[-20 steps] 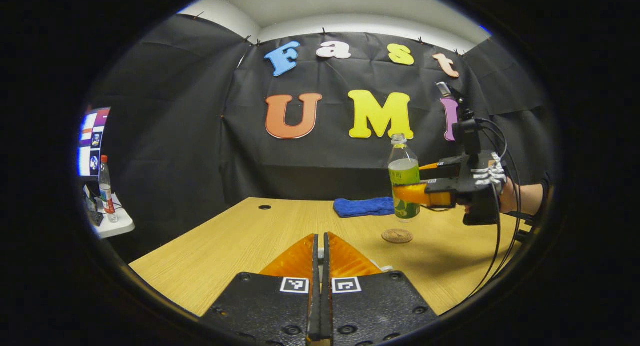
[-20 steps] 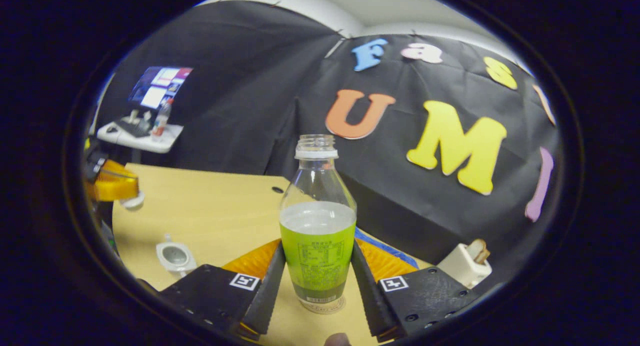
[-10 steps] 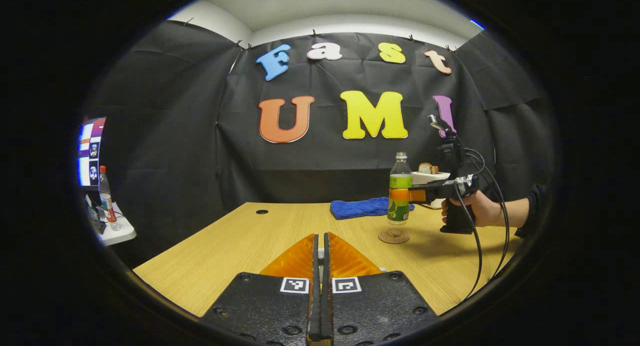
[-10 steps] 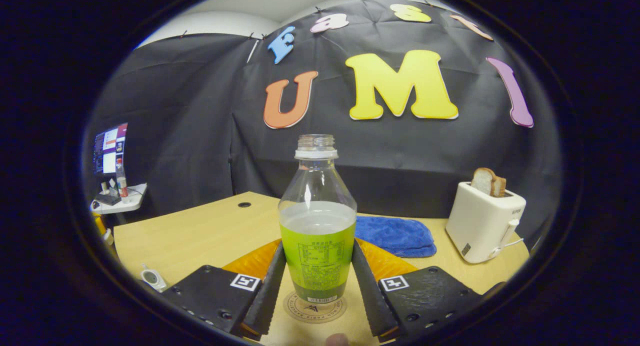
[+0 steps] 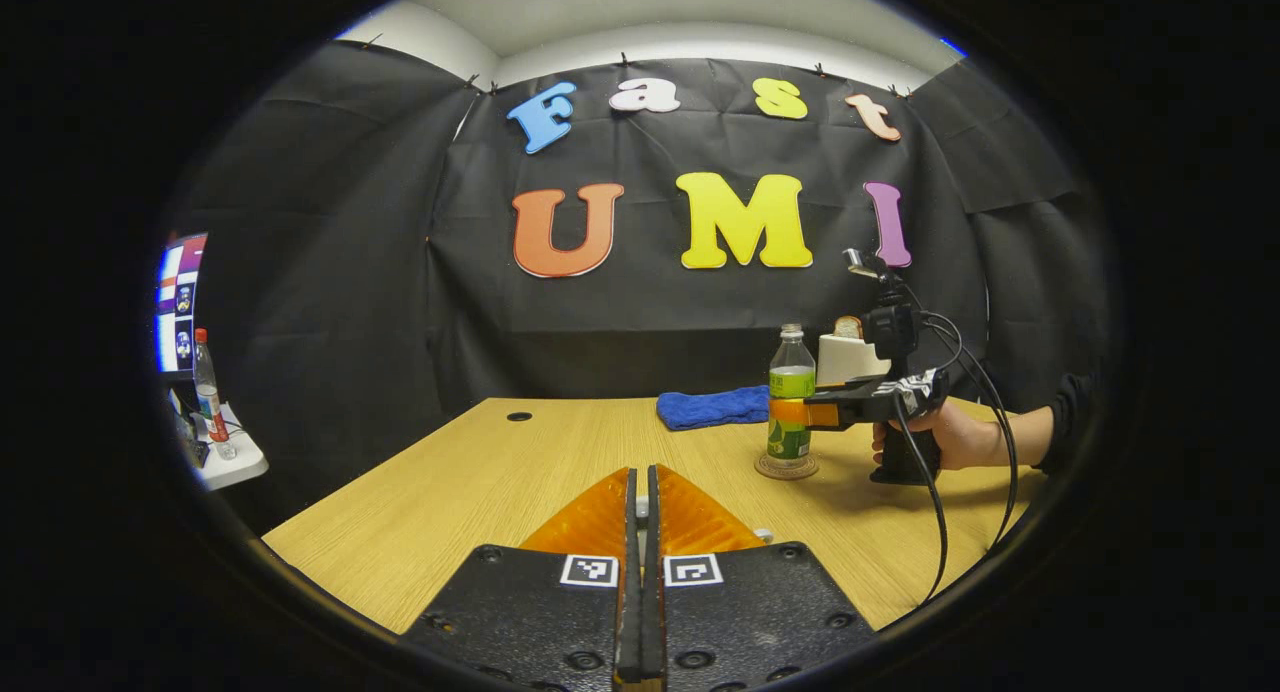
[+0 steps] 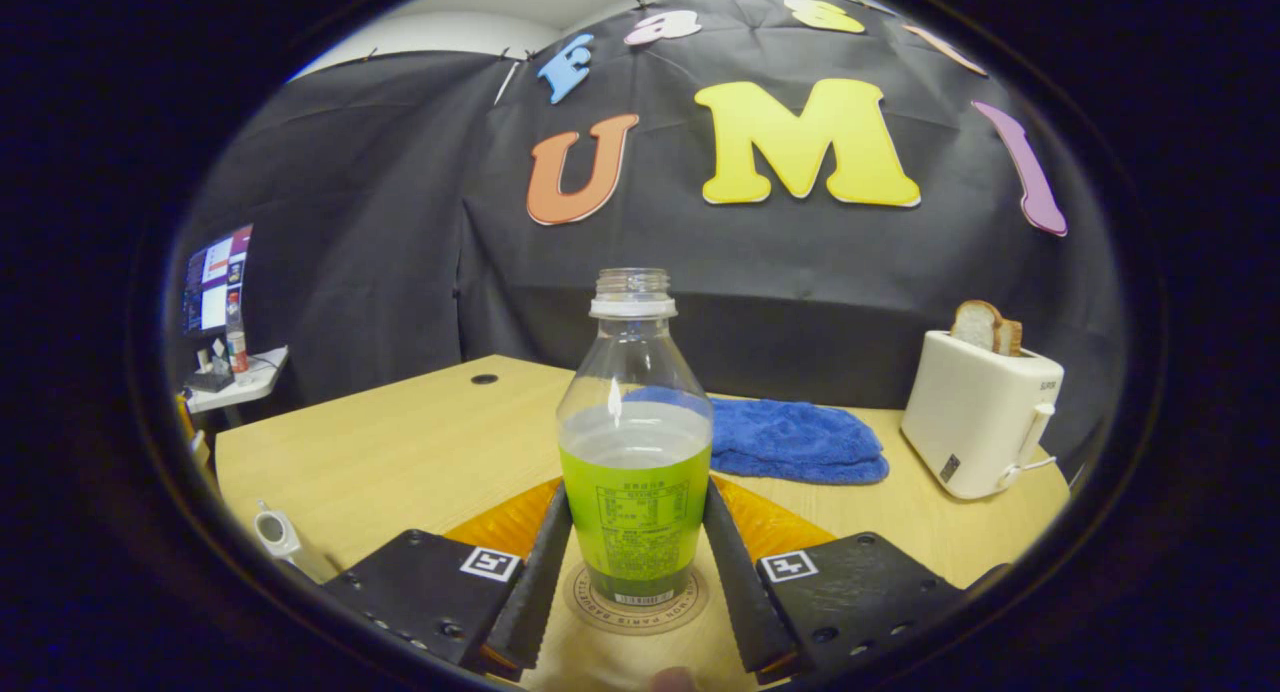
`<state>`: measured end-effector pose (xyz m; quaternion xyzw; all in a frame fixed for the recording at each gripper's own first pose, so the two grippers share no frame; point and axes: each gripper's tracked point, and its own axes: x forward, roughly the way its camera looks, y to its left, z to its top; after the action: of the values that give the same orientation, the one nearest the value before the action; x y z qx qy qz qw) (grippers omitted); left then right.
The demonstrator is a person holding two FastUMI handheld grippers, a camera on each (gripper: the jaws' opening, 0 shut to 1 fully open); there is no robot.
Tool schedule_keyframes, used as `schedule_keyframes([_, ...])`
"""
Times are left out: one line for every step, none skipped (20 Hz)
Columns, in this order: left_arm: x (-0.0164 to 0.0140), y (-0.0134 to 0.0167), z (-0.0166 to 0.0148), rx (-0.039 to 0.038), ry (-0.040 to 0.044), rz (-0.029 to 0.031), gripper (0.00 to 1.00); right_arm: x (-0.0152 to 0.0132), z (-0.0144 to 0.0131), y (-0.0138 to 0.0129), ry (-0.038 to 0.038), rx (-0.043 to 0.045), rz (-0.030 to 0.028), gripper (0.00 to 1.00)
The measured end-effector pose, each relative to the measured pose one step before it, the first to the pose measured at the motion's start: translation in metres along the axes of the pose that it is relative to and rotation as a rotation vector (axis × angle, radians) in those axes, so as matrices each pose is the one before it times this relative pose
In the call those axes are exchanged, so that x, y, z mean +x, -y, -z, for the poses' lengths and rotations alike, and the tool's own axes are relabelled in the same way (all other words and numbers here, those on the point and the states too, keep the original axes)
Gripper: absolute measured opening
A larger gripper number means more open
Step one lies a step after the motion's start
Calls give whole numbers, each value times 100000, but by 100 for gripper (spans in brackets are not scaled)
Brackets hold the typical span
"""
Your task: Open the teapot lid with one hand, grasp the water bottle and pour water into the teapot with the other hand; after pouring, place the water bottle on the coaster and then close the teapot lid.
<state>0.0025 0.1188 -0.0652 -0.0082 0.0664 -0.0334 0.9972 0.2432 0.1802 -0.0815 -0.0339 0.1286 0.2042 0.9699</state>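
While the bottle has come down onto the coaster, the lid is not yet back.

Right gripper (image 6: 632, 562) fingers pinch the water bottle (image 6: 634, 442), lowered upright onto the coaster (image 6: 690, 604); release looks next. Right gripper view has the teapot (image 6: 275, 534) at left on the table (image 6: 420, 452). Left gripper (image 5: 640, 532) fingers pressed together, lid unclear; its view catches the hand (image 5: 945, 437).

left tool (image 5: 644, 512) – fingers pressed together | right tool (image 6: 632, 562) – clamping, hand (image 5: 945, 437) on grip
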Motion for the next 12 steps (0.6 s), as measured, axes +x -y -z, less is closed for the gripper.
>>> schedule_keyframes([-38, 4, -38, -251, 218, -18, 3, -40, 32, -4, 27, 186, 391, 72])
schedule_keyframes([-78, -13, -90, -233, 410, -59, 3, -4, 186, 22, -65, -50, 274, 72])
schedule_keyframes([115, 97, 2, -347, 171, -138, 3, 93, 17, 25, -357, -172, 28, 75])
schedule_keyframes([10, -22, -18, -380, 191, -502, 3, -35, -134, -36, -628, 702, -497, 75])
schedule_keyframes([126, 43, 135, -515, -136, -3, 3, 179, 177, -224, -704, 575, -750, 84])
schedule_keyframes([88, 259, -54, -648, 238, 121, 3, -84, 76, -110, 188, 316, 209, 91])
schedule_keyframes([131, 269, -192, -653, 312, 333, 3, -296, -403, 44, 1126, -24, 49, 97])
schedule_keyframes([9, 188, -188, -285, 439, 93, 3, -478, -80, 175, 301, -1057, 476, 97])
schedule_keyframes([-19, 118, -352, -216, 687, -248, 3, -463, -300, 200, 435, -678, 650, 96])
schedule_keyframes([118, 97, -278, -548, 829, -351, 3, -767, -295, 3, 1007, 265, -46, 97])
schedule_keyframes([67, 182, -74, -1093, 429, 163, 3, -854, -444, 287, 1459, 278, 674, 97])
schedule_keyframes([218, 298, -49, -1287, 300, 350, 3, -1128, -258, 530, 930, 97, 1029, 97])
